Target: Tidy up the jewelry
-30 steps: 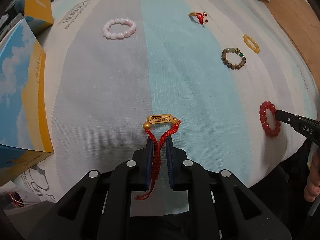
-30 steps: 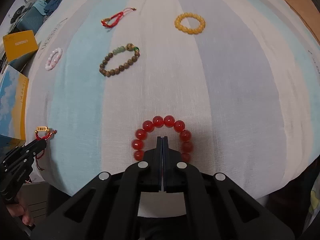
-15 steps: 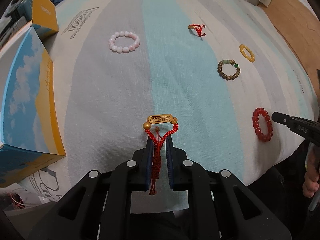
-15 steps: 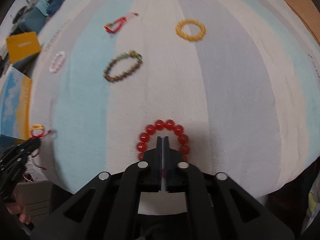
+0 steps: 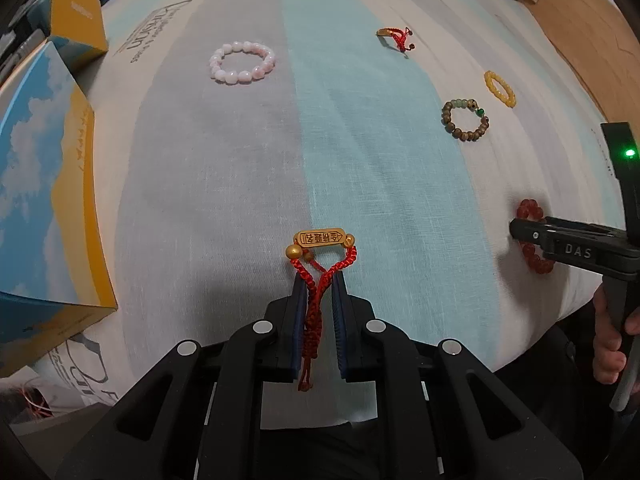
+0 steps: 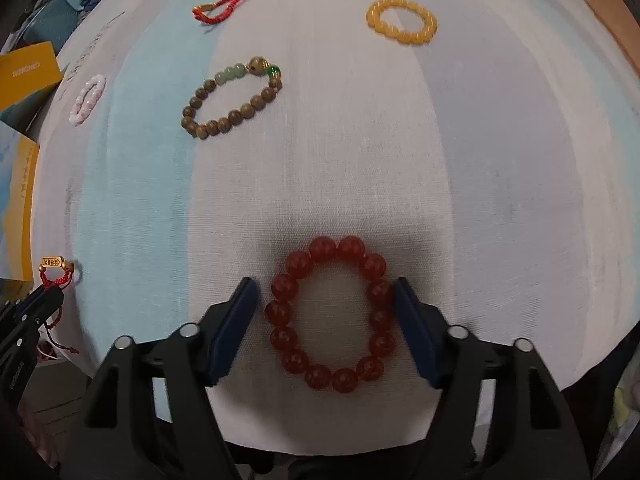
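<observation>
My left gripper is shut on the red cord bracelet with a gold plate, held at the near edge of the striped cloth. My right gripper is open, its jaws on either side of the red bead bracelet, which lies flat on the cloth. The right gripper also shows in the left wrist view, over the red bead bracelet. The left gripper shows in the right wrist view with the cord bracelet.
On the cloth lie a pink bead bracelet, a second red cord bracelet, a brown bead bracelet and a yellow bead bracelet. Blue-and-yellow boxes stand at the left. Wooden floor lies far right.
My right gripper has opened; its jaws now straddle the red bead bracelet, which lies on the cloth. My left gripper has stayed shut on the cord bracelet.
</observation>
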Tool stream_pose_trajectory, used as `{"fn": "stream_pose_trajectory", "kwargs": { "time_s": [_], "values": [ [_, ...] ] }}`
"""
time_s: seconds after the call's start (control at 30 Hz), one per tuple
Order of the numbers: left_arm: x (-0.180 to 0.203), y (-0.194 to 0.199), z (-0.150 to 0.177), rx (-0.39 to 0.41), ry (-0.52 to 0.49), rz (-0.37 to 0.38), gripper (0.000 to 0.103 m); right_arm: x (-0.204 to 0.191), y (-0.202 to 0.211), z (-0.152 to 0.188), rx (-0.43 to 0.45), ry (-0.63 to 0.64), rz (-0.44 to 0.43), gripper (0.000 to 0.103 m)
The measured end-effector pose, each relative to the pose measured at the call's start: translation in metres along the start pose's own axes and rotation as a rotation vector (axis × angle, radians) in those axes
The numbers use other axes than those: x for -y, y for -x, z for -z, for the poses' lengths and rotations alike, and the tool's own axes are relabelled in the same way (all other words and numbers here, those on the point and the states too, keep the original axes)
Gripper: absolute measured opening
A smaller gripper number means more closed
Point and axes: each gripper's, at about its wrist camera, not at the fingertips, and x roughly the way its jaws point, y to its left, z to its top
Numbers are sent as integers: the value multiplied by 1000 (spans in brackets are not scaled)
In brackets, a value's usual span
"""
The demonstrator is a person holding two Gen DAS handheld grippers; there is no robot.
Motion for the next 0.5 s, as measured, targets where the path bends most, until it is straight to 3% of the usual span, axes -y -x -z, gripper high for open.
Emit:
{"fn": "stream_pose_trajectory", "kwargs": {
  "time_s": [0.07,0.2,0.5],
  "values": [
    [0,0,-1,0,0,-1,12,3,0,0,-1,-7,7,36],
    [0,-1,-2,-4,2,1,12,12,3,-3,-23,-34,-31,13],
    [4,6,-1,7,-8,0,12,10,25,5,32,-19,-61,13]
  ]
}}
